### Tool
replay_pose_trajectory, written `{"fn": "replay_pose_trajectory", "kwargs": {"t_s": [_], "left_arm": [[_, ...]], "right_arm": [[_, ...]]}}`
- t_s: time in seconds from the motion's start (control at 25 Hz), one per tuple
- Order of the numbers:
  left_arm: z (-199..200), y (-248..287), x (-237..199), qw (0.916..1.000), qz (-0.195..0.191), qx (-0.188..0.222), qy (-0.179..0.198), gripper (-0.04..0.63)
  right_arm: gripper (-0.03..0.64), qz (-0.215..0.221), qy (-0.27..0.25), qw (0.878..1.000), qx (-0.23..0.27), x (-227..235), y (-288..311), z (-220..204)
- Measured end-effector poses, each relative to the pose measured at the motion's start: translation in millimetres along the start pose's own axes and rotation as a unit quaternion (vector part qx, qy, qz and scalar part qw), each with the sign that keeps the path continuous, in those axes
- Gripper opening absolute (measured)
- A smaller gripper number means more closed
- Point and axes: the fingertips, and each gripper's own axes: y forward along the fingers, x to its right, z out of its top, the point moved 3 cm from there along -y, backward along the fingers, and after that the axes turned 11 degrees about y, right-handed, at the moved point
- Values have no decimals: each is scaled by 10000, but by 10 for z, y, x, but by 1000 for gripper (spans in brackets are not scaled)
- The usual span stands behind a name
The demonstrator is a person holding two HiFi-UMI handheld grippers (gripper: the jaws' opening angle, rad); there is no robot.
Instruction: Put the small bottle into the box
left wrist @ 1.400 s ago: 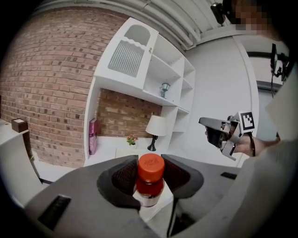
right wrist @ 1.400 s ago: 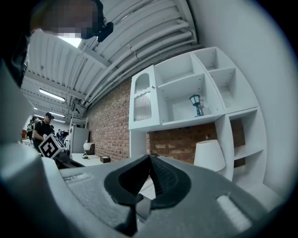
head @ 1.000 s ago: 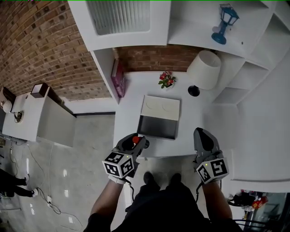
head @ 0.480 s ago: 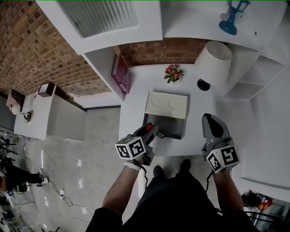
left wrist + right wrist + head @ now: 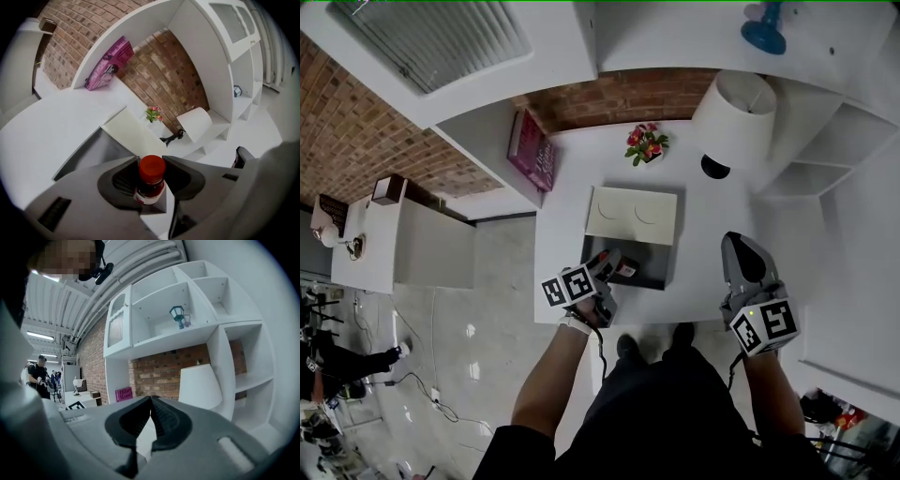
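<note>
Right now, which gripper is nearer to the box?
Left. The left gripper holds the bottle over the near left corner of the box; the right gripper is off to its right, apart.

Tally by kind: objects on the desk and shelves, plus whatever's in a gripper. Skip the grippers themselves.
bottle: 1
box: 1
lamp: 1
flowers: 1
book: 1
lantern: 1
Total: 6
</note>
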Motion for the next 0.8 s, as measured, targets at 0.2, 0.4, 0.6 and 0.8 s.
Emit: {"fn": "replay_pose_trajectory", "kwargs": {"t_s": [0.2,0.4,0.6,0.8], "left_arm": [[-134,204,-152,9989,171,-368,-253,150],[-237,286,-252,9948,463,-799,-430,150],[-262,343,-369,9857,998,-1165,-699,152],[-250,384,-369,9803,1199,-1417,-678,152]], "right_arm": [[0,-11,81,10000,-34,87,16,-50],[0,-34,139,9998,-123,125,-16,-98],[0,1,184,9997,-128,127,-22,-128],[0,39,231,9996,-128,110,-20,-139]]}}
